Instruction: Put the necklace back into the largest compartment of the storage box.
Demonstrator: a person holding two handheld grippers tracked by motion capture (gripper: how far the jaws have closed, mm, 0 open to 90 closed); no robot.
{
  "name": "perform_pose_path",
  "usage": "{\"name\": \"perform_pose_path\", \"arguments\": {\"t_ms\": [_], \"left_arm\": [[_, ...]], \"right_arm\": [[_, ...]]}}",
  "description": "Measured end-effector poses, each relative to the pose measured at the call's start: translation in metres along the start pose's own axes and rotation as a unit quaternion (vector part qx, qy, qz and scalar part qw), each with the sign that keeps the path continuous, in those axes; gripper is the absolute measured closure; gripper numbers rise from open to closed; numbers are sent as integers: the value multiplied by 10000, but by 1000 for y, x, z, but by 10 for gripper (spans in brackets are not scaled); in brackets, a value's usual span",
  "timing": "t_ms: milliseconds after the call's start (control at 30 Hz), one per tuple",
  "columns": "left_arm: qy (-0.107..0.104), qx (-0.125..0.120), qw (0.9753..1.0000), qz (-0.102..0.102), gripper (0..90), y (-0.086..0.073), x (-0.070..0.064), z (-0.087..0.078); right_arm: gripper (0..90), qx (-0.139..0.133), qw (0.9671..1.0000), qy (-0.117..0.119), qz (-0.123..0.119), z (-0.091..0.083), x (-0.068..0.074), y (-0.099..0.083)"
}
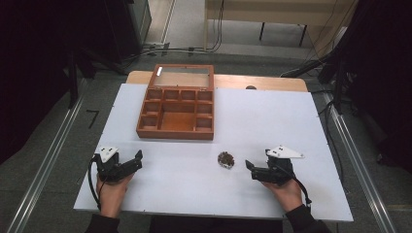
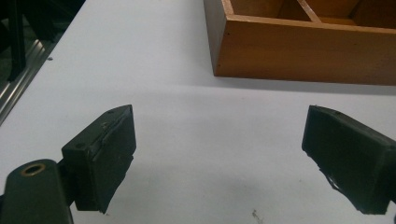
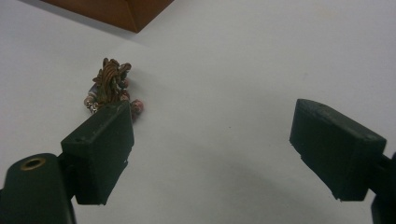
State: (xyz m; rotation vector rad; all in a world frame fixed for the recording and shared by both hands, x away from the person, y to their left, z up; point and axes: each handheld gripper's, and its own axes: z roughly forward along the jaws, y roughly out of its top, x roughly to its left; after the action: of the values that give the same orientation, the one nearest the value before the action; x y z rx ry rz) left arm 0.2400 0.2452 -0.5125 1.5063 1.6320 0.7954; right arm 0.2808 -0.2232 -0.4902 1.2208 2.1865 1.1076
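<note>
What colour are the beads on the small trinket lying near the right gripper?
Pinkish-red, with silvery bits, on the brown trinket; the right gripper view shows them best.

Both tongs, left (image 1: 137,158) and right (image 1: 249,166), rest low, jaws spread wide

I see a white table (image 1: 272,121) with a strip of bare wood showing along its far edge. On it, toward the far side and left of centre, sits an open wooden box (image 1: 177,108) with small compartments, its glass-paned lid tipped back. Nearer me, right of centre, a small brownish beaded trinket (image 1: 226,159) lies on the white top, well apart from the box.
</note>
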Motion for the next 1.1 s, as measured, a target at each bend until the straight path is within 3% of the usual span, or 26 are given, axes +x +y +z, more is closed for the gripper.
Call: {"name": "perform_pose_path", "arguments": {"t_ms": [1100], "left_arm": [[3,12,10000,2,104,0,1,2]], "right_arm": [[123,81,9993,310,-209,17,27,9]]}}
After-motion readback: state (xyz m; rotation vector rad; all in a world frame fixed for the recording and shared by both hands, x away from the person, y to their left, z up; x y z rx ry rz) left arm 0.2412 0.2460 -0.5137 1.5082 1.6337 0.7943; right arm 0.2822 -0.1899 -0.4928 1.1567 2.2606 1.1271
